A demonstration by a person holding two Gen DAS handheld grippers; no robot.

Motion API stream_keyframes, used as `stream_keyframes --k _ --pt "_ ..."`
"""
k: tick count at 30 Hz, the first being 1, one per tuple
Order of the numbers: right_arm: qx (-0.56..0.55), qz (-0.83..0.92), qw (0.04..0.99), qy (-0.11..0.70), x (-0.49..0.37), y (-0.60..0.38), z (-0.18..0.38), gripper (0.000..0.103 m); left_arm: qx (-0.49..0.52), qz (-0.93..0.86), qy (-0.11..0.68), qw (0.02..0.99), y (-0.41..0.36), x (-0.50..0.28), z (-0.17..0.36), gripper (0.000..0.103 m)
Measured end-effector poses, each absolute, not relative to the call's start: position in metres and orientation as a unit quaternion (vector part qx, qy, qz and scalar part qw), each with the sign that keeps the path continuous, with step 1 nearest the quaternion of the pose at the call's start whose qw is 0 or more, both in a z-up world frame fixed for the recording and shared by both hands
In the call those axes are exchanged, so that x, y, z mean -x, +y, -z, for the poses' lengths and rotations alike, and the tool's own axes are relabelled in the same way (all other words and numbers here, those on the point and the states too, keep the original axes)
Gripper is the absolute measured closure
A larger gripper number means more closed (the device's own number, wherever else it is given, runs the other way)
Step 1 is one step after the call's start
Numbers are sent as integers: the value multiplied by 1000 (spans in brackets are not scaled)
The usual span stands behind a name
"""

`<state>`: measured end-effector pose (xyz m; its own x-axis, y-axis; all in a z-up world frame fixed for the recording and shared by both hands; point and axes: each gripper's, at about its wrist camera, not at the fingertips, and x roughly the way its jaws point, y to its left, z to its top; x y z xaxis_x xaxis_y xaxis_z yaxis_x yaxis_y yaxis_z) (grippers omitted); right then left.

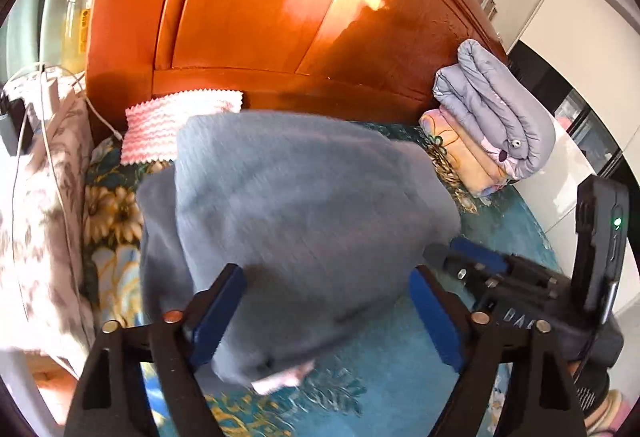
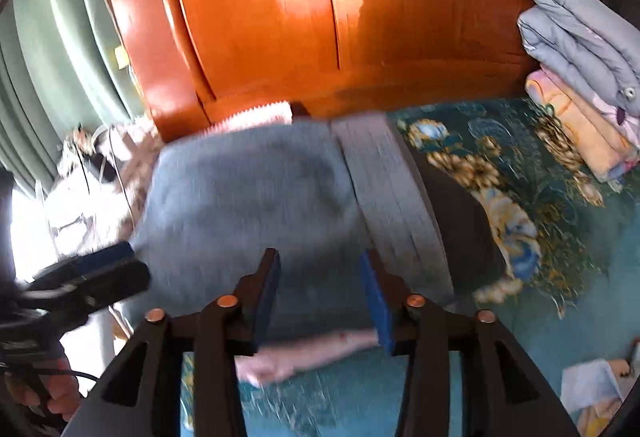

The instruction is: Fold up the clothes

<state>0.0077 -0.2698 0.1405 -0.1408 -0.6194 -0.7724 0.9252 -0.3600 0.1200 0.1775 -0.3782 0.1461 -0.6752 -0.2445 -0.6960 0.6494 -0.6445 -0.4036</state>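
Left wrist view: the grey garment point(image 1: 296, 221) was seen doubled over on the floral bedspread point(image 1: 516, 237), so one fold was judged done, with further folds and squaring likely left. The left gripper point(image 1: 326, 311) was spread wide and nothing was held; the right gripper point(image 2: 320, 297) was parted, nothing gripped. A pink cloth point(image 1: 176, 129), the wooden headboard point(image 1: 280, 17) and stacked quilts point(image 1: 496, 117) were noted nearby; nothing was seen blocking
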Motion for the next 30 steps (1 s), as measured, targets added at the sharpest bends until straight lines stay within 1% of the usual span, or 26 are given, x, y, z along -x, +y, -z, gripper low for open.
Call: stream_keyframes --k 2,3,5,7,12,13,14,16,18,21,22,23,24,30 --pt "-400 717 536 196 -8 -256 -131 54 -317 848 330 266 -362 -175 -140 0" --pt "-411 715 532 191 -8 -250 -126 53 -317 848 331 267 -355 -175 -137 0" --pt "-429 715 523 177 -8 -237 -115 43 -315 848 334 266 -342 -177 -129 0" --pt "-447 715 512 162 -9 -223 -104 37 -321 842 333 279 -331 -178 -121 0" --pt "-475 716 488 151 -20 -196 -70 37 -336 836 320 293 -307 -179 -102 0" --pt "-479 717 483 150 -20 -193 -67 33 -338 835 315 299 -304 -179 -99 0" --pt "-481 721 476 149 -20 -189 -64 21 -335 833 315 306 -302 -180 -97 0" --pt "-474 734 463 150 -22 -183 -62 15 -335 826 330 312 -305 -182 -92 0" --pt "-466 741 463 136 -19 -180 -64 14 -339 821 336 312 -307 -181 -85 0" --pt "-457 752 456 128 -17 -179 -67 11 -347 816 342 311 -308 -180 -73 0" --pt "-453 757 453 131 -17 -180 -67 9 -346 815 347 310 -309 -181 -70 0" --pt "-450 760 449 134 -17 -182 -68 5 -343 814 353 309 -311 -182 -67 0" --pt "-448 762 446 135 -16 -183 -68 3 -341 812 358 309 -312 -182 -64 0" --pt "-453 772 425 134 -9 -185 -58 2 -340 805 366 321 -316 -179 -50 0"
